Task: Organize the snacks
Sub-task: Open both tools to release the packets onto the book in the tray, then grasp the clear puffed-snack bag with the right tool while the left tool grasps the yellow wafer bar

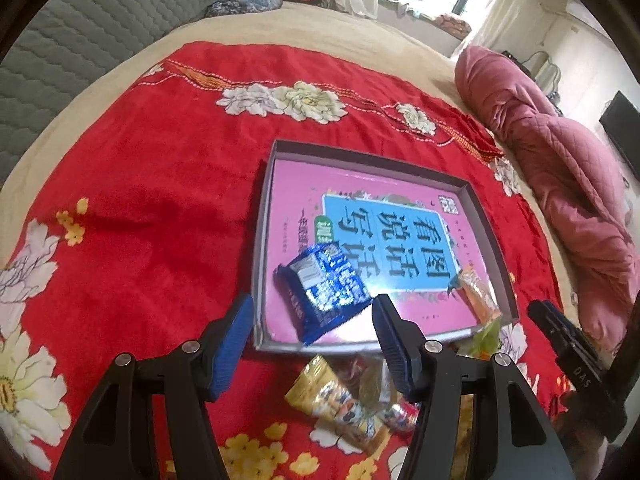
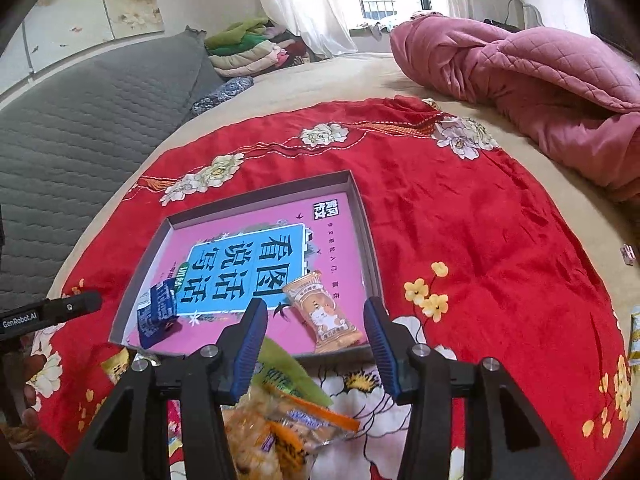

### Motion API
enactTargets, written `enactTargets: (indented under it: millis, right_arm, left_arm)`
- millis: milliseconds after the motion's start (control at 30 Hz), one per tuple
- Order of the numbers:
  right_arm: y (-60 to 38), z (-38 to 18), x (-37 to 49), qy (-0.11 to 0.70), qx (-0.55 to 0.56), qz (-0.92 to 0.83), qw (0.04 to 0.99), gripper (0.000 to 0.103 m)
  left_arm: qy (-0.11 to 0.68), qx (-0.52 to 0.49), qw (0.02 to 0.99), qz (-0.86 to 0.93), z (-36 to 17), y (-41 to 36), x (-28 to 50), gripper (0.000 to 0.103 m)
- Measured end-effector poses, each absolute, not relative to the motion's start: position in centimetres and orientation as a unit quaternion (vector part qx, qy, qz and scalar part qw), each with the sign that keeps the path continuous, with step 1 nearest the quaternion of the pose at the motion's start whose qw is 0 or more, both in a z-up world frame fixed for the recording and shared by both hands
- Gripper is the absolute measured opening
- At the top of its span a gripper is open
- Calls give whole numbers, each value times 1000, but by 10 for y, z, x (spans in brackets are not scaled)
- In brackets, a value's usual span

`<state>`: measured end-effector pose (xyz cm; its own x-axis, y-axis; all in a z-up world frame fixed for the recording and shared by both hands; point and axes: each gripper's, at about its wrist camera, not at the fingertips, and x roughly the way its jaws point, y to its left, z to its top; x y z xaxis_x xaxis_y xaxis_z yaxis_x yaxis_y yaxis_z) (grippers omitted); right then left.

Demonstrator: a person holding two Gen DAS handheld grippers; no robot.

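Observation:
A shallow grey tray (image 1: 360, 158) (image 2: 256, 196) with a pink and blue printed floor lies on the red flowered cloth (image 1: 140, 184). A shiny blue snack packet (image 1: 324, 292) (image 2: 158, 312) rests in its near left corner. An orange packet (image 1: 478, 296) (image 2: 320, 312) lies near the right wall. My left gripper (image 1: 312, 300) hovers open above the blue packet, pads apart from it. My right gripper (image 2: 315, 307) is open over the orange packet and holds nothing. Several loose packets (image 1: 340, 400) (image 2: 280, 412) lie on the cloth in front of the tray.
A pink quilt (image 2: 520, 80) is bundled at the back right of the bed. The grey padded headboard (image 2: 80, 128) runs along the left, with folded clothes (image 2: 248, 46) behind. A packet (image 2: 634, 336) and a small box (image 2: 628, 254) lie at the far right.

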<state>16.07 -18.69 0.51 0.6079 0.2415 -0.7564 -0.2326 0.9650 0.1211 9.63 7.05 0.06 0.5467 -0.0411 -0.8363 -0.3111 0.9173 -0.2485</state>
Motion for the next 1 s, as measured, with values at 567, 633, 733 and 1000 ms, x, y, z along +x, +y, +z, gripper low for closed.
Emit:
enactTargets:
  millis: [567, 633, 733, 1000]
  right_arm:
    - [-175, 5, 107, 438, -20, 163, 884, 54]
    - [-173, 3, 103, 441, -22, 166, 882, 54]
    - [-170, 2, 98, 444, -26, 168, 880, 55]
    - [-169, 3, 89, 444, -31, 176, 878, 62]
  left_arm:
    - [498, -181, 844, 81, -13, 54, 55, 63]
    - [501, -182, 842, 79, -14, 52, 52, 63]
    - [504, -181, 841, 77, -15, 49, 48, 63]
    - [513, -191, 833, 77, -20, 49, 41, 63]
